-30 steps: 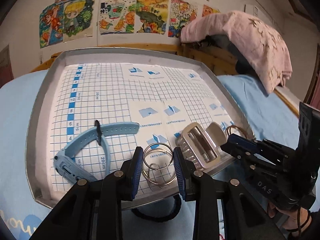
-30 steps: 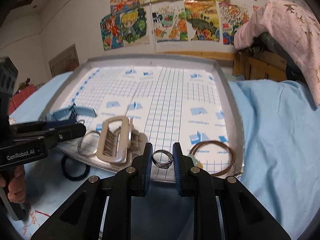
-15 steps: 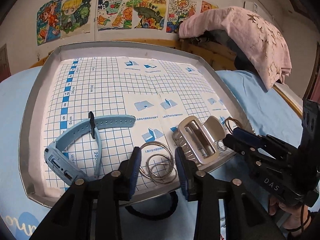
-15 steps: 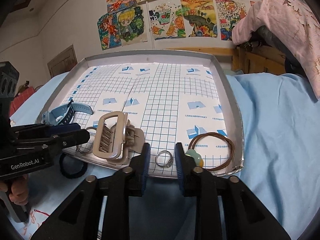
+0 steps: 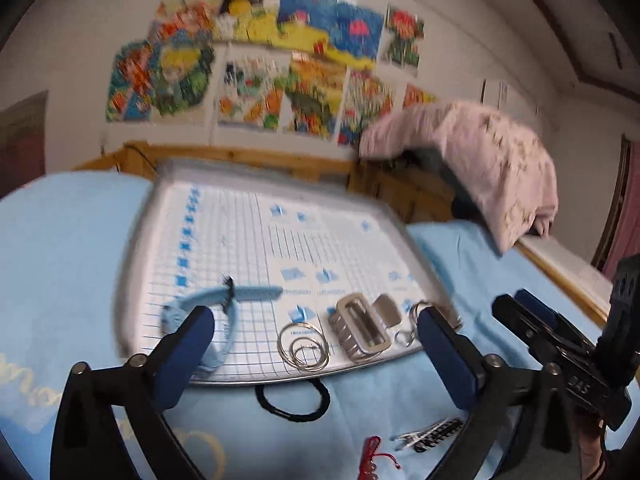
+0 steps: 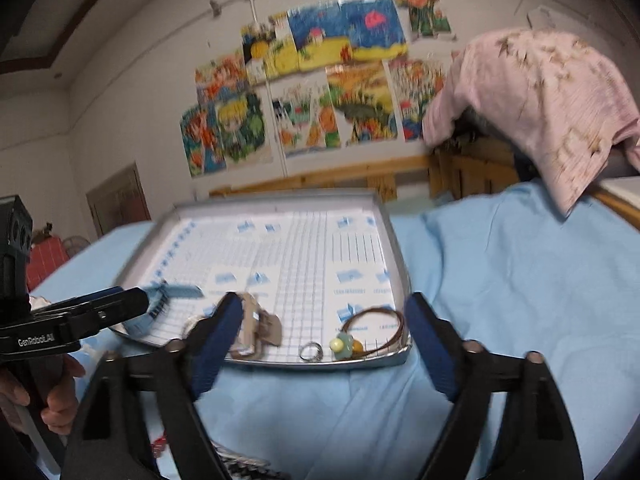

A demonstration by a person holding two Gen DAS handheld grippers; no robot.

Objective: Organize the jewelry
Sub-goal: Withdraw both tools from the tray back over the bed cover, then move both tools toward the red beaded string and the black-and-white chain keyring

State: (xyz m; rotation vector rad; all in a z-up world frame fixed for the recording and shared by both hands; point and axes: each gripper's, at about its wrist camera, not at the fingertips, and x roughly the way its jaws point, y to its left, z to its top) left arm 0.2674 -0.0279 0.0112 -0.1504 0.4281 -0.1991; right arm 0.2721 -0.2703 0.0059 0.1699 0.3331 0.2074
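Note:
A metal tray (image 5: 136,248) with a grid sheet lies on the blue bed. Along its near edge lie a blue watch (image 5: 224,300), linked silver hoops (image 5: 304,346), a metal hair claw (image 5: 362,332) and a small ring (image 5: 404,338). In the right wrist view the tray (image 6: 396,264) holds the small ring (image 6: 311,351), a brown cord bracelet with beads (image 6: 370,330) and the hair claw (image 6: 256,330). My left gripper (image 5: 316,356) is open and empty, pulled back from the tray. My right gripper (image 6: 324,344) is open and empty too.
On the blue sheet in front of the tray lie a black hair tie (image 5: 294,398), a striped hair clip (image 5: 430,434) and a red cord (image 5: 370,460). A pink cloth (image 5: 480,160) hangs over wooden furniture at the back right.
Both grippers have opened wide and drawn back and up from the tray. The right one let go of the small ring, the left one released the hoops; both lie on the tray.

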